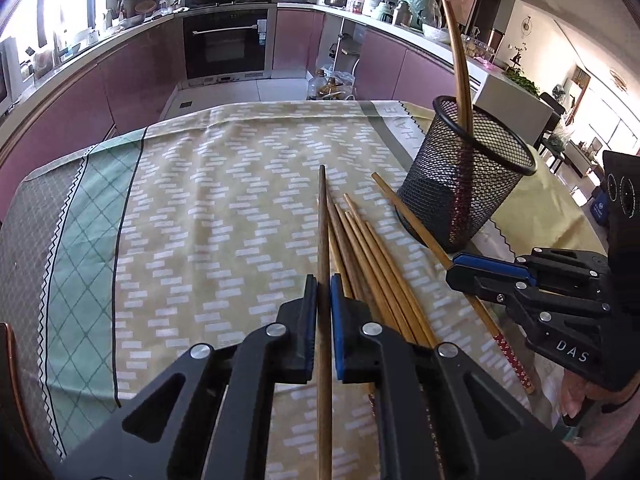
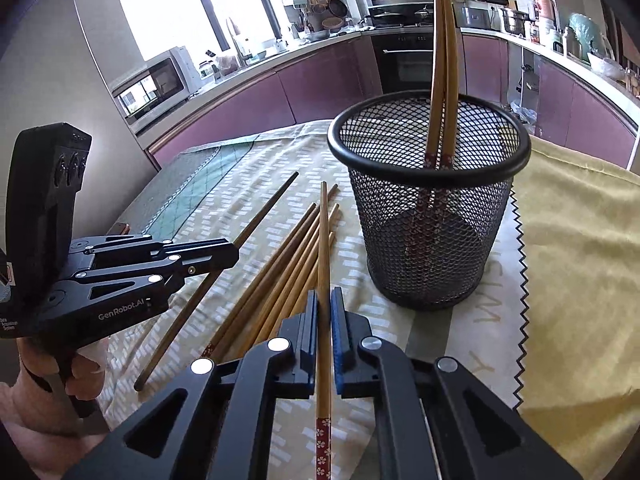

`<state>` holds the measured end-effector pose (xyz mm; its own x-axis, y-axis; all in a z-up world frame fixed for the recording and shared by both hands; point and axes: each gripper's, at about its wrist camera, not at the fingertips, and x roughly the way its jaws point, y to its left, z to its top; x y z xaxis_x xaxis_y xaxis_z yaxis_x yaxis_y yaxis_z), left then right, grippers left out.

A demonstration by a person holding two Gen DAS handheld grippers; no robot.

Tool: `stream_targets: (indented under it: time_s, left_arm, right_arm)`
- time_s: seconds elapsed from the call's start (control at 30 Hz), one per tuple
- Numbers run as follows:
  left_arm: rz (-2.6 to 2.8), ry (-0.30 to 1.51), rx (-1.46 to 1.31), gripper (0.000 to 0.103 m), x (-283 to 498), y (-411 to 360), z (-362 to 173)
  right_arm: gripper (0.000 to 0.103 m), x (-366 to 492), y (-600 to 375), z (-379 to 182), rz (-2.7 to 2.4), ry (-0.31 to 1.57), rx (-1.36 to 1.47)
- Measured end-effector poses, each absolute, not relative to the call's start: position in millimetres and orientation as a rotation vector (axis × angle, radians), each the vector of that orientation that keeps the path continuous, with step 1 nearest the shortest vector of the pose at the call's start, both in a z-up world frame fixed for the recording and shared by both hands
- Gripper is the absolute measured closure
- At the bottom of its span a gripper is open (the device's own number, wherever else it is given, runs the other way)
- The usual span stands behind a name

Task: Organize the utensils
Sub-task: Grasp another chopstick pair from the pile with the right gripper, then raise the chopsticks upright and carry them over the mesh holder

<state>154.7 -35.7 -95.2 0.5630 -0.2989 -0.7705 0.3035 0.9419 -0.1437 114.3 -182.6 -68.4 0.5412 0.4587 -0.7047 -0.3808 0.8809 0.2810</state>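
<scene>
My left gripper (image 1: 323, 282) is shut on a dark brown chopstick (image 1: 322, 216) that points away over the table. To its right lies a loose pile of several light wooden chopsticks (image 1: 372, 256). A black mesh cup (image 1: 464, 184) stands at the right with chopsticks (image 1: 460, 76) upright in it. My right gripper (image 2: 324, 296) is shut on a light chopstick with a red floral end (image 2: 323, 236), just left of the mesh cup (image 2: 428, 216), which holds two standing chopsticks (image 2: 442, 64). In each view the other gripper shows, the right gripper (image 1: 456, 270) and the left gripper (image 2: 234, 254).
A patterned tablecloth (image 1: 200, 208) covers the table, and a yellow cloth (image 2: 580, 260) lies at the right. A person's hand (image 2: 60, 380) grips the left handle. Purple kitchen cabinets and an oven (image 1: 226, 44) stand beyond the far table edge.
</scene>
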Motion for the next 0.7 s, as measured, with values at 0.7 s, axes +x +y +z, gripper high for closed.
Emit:
stream_targets:
  time_s: [0.7]
  left_arm:
    - [-0.536,0.781,-0.074,0.096,97,-20,-23]
  right_arm:
    - [0.097,90,-212,-20,0.560,0.718,0.160]
